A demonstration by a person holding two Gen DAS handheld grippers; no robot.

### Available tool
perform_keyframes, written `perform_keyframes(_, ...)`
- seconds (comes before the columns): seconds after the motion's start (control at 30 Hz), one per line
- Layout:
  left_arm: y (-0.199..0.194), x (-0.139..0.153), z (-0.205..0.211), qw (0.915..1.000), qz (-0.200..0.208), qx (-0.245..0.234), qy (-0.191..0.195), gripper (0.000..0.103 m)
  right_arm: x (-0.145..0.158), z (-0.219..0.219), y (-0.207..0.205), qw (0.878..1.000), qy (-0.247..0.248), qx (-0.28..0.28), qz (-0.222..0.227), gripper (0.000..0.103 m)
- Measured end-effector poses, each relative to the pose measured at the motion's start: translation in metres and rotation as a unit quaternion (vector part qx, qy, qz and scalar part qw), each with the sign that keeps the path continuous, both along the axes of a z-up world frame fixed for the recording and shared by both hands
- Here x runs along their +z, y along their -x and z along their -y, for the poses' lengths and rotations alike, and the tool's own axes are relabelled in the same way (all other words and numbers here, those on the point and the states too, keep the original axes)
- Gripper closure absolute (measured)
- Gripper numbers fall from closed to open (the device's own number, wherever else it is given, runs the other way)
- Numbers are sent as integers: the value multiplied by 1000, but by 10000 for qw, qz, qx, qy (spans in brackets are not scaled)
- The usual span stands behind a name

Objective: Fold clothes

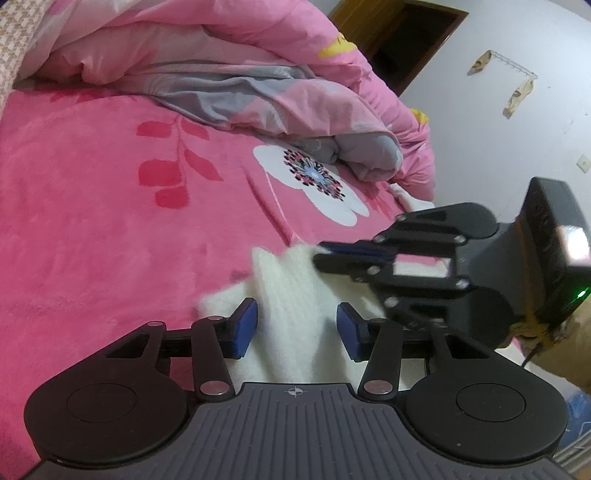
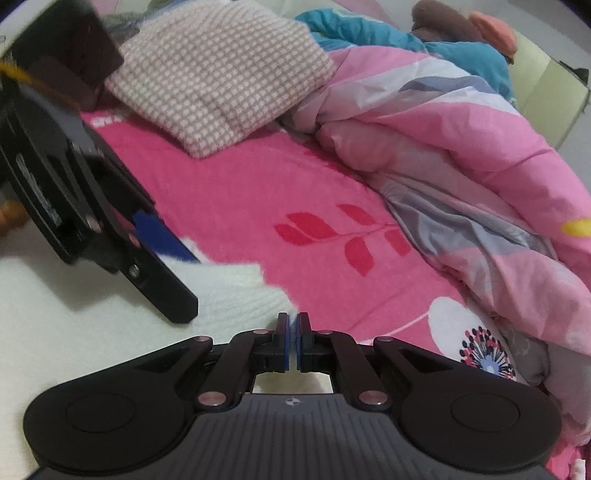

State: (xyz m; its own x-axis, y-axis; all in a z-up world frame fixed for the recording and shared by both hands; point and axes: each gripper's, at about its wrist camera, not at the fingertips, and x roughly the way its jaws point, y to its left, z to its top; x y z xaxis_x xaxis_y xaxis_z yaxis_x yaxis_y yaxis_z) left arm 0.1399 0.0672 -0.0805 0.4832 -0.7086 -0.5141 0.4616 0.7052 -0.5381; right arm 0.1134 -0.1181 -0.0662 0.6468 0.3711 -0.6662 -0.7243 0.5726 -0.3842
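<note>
A white knit garment point(image 1: 291, 291) lies bunched on the pink floral bedsheet point(image 1: 92, 206). In the left wrist view a ridge of it rises between the blue pads of my left gripper point(image 1: 297, 326). The jaws stand apart at the ridge's two sides, with no clear squeeze on it. My right gripper point(image 1: 319, 254) reaches in from the right, its tips shut on the garment's far edge. In the right wrist view the right gripper point(image 2: 293, 318) has its pads together with a pale sliver of the knit point(image 2: 240, 291) between them. The left gripper's fingers point(image 2: 162, 284) straddle the cloth at the left.
A crumpled pink and grey duvet point(image 1: 258, 74) is heaped along the far side of the bed point(image 2: 461, 166). A checked pillow point(image 2: 221, 74) and a plush toy point(image 2: 461, 22) lie beyond. A white wall and a dark doorway point(image 1: 413, 40) stand behind.
</note>
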Motion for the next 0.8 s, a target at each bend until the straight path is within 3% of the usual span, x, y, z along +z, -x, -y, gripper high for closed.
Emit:
perform_keyframes(0.17, -1, -1, -1, 9999, -10, 71, -88, 67, -12, 5, -4, 9996, -210, -179, -65, 96)
perform_keyframes(0.37, 0, 0, 0, 9999, 34, 68, -147, 68, 36, 61, 2, 9868, -1265, -1009, -86, 79)
perform_keyframes(0.47, 1, 0, 1, 9998, 45, 68, -174, 68, 59, 102, 13, 9786, -1662, -1215, -38, 78)
perform_keyframes(0.6, 0, 1, 3, 9997, 73, 44, -226, 67, 61, 135, 18, 9833, -1409, -1100, -343, 78)
perform_keyframes(0.8, -1, 0, 3, 9997, 86, 15, -247, 66, 36, 125, 19, 9952, -519, -529, -639, 78)
